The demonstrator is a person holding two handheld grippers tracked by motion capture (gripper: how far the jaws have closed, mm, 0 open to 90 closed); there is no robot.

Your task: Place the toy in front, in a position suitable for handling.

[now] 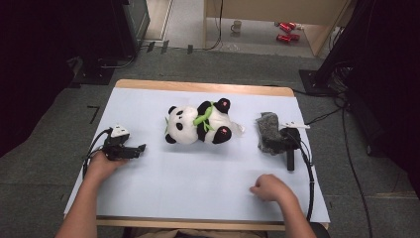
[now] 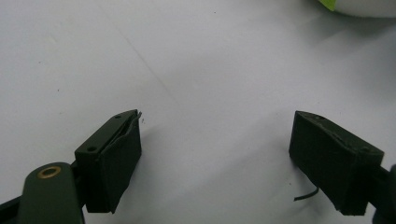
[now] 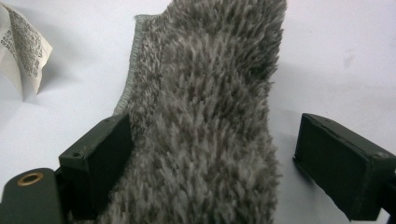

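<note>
White-covered table (image 1: 198,173) with plush panda (image 1: 198,124), grey furry cloth (image 1: 267,130).

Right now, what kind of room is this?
Probably a lab or workshop: a white-covered table on grey carpet, dark equipment stands trailing cables, and a toy panda laid out for handling.

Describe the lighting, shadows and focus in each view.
High view: even light on the white table, dark corners, panda slightly soft. Left gripper view: soft shadows under the open jaws, panda edge blurred. Right gripper view: grey fuzzy cloth sharp farther off, blurrier near the jaws.
</note>
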